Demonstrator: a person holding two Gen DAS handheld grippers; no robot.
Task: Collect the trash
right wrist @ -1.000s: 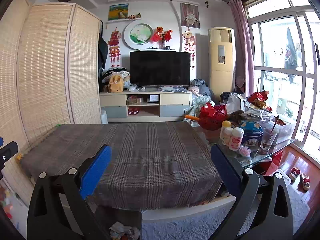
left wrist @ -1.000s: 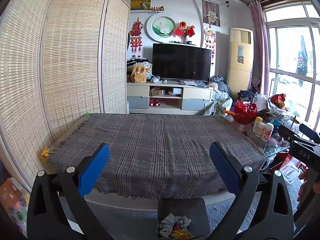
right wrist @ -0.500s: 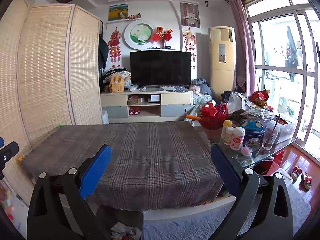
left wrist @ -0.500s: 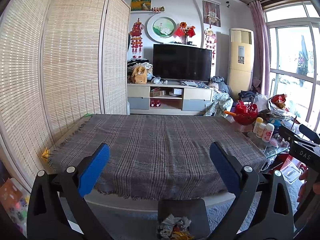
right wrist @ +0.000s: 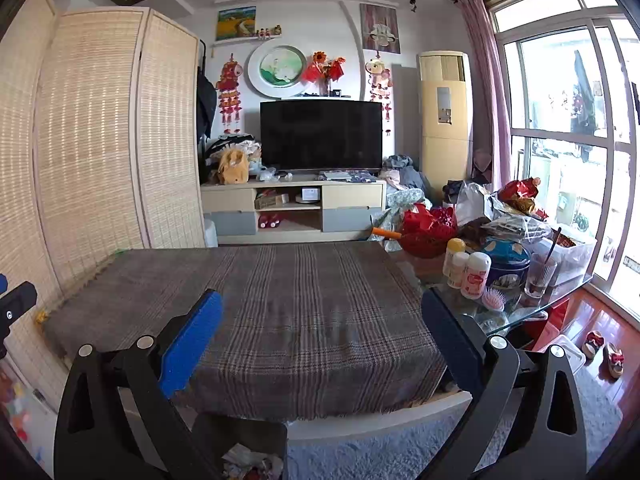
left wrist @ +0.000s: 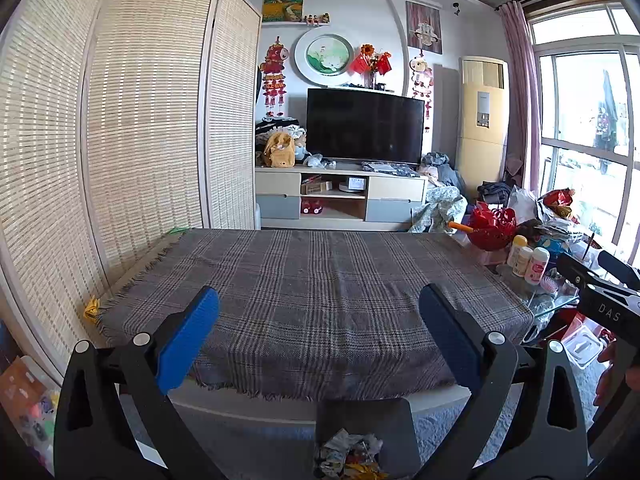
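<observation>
A dark bin [left wrist: 364,420] stands on the floor at the table's near edge, holding crumpled paper trash [left wrist: 348,454]. It also shows low in the right wrist view [right wrist: 240,440] with trash [right wrist: 250,464] inside. My left gripper [left wrist: 320,320] is open and empty, above the bin and the near edge of the plaid cloth [left wrist: 320,292]. My right gripper [right wrist: 322,320] is open and empty over the cloth [right wrist: 296,304]. A small yellow scrap [left wrist: 91,309] lies at the cloth's left edge. The right gripper's body [left wrist: 600,296] shows at the right of the left wrist view.
A bamboo screen [left wrist: 120,140] stands along the left. A glass table [right wrist: 520,304] to the right carries bottles [right wrist: 474,274], a tin, a glass and a red basket [right wrist: 428,232]. A TV unit [right wrist: 296,208] stands behind. Grey rug and red wooden floor lie at the right.
</observation>
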